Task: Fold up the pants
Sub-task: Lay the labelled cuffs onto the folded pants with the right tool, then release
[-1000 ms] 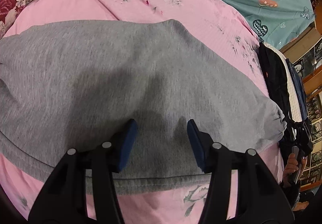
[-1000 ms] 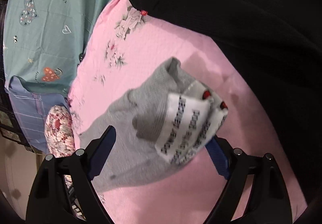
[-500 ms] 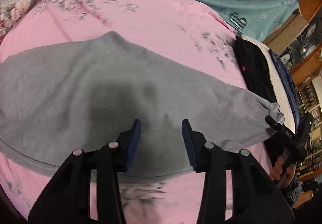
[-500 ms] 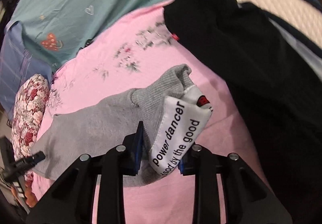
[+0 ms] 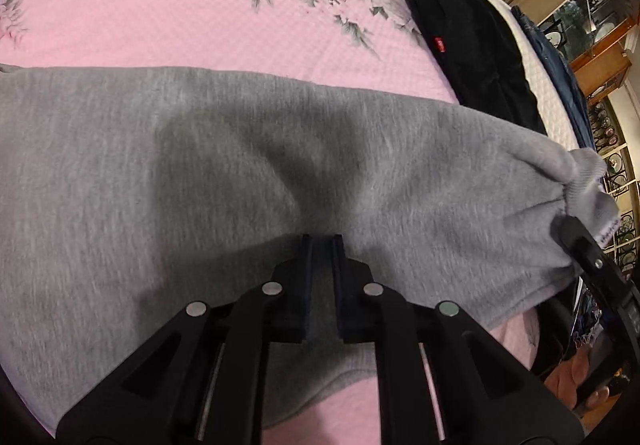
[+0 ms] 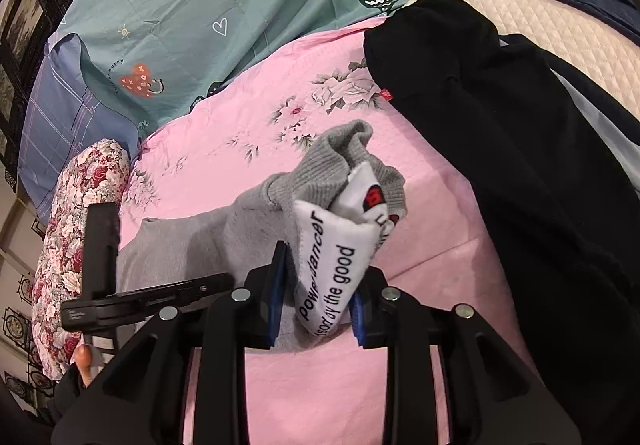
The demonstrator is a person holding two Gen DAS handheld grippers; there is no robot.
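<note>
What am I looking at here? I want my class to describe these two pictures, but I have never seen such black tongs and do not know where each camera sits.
No robot: a person holds a two-fingered clamp tool in each hand, with a wide-angle camera on each looking along its fingers. One picture comes from the left hand, the other from the right.

On the pink flowered bedspread lie grey sweatpants, stretched out for folding. Black clothing lies beside them, with a teal heart-print sheet beyond.

The left tool is closing over the middle of the pants, with grey fabric between its fingers. The right tool is clamped on the cuff end, where a white printed label sticks up. Each picture also shows the other tool at its edge.
</note>
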